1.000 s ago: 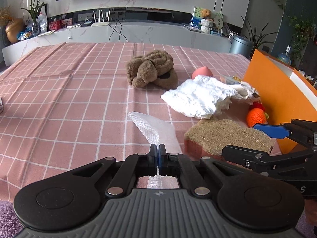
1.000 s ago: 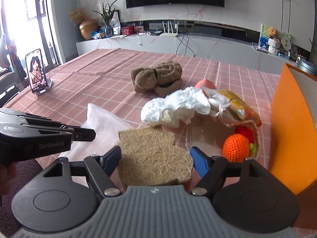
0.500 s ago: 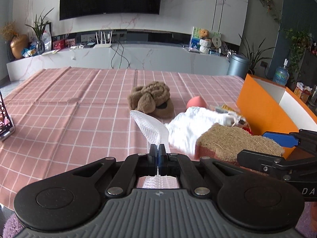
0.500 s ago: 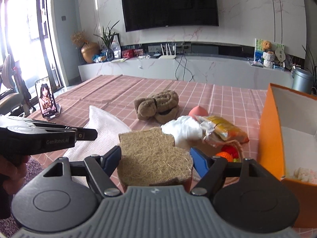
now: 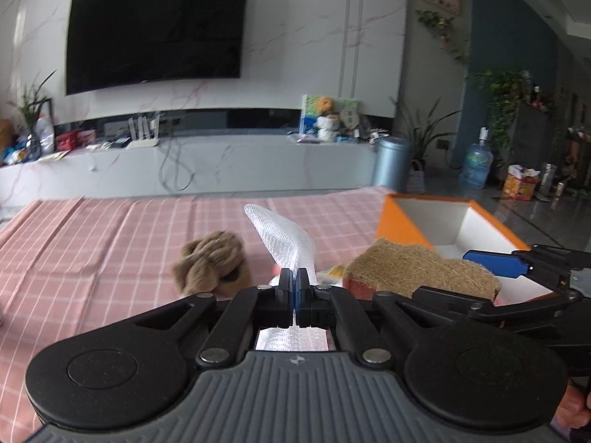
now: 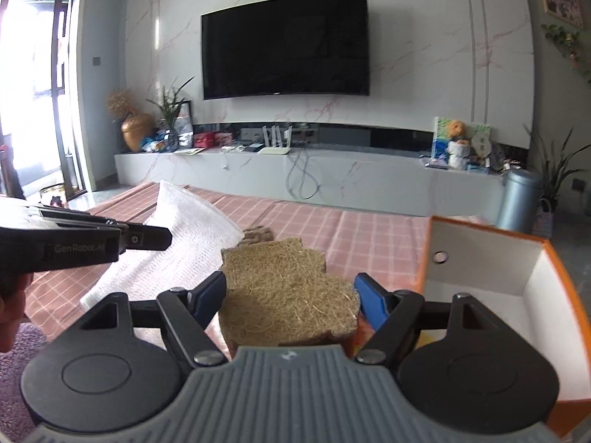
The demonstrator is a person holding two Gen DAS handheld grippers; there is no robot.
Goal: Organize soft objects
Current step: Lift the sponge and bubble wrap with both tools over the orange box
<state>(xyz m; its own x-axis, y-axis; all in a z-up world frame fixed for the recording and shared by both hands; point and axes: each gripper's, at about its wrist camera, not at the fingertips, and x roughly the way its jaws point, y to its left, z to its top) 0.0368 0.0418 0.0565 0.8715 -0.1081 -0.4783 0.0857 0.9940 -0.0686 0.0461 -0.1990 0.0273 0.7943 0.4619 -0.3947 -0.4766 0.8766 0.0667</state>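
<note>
My left gripper (image 5: 294, 280) is shut on a white mesh cloth (image 5: 284, 238), which sticks up in front of it above the pink checked tablecloth (image 5: 92, 243). The same cloth (image 6: 188, 236) hangs from that gripper at the left of the right wrist view. My right gripper (image 6: 291, 295) clamps a tan coir scrub pad (image 6: 288, 288) with a red underside between its blue pads; the pad (image 5: 417, 269) also shows in the left wrist view. Both are raised above the table. An orange box (image 6: 554, 288) with a white inside stands open just to the right.
A brown plush toy (image 5: 214, 262) lies on the tablecloth beyond my left gripper. Other soft items are mostly hidden behind the grippers. A person's hand (image 6: 11, 295) holds the left gripper. Beyond the table stand a marble TV bench (image 6: 332, 177) and a grey bin (image 6: 517, 199).
Both grippers have risen from the table with the cloth and the scrub pad, and the views have tilted up. The orange box's open inside has come into view.
</note>
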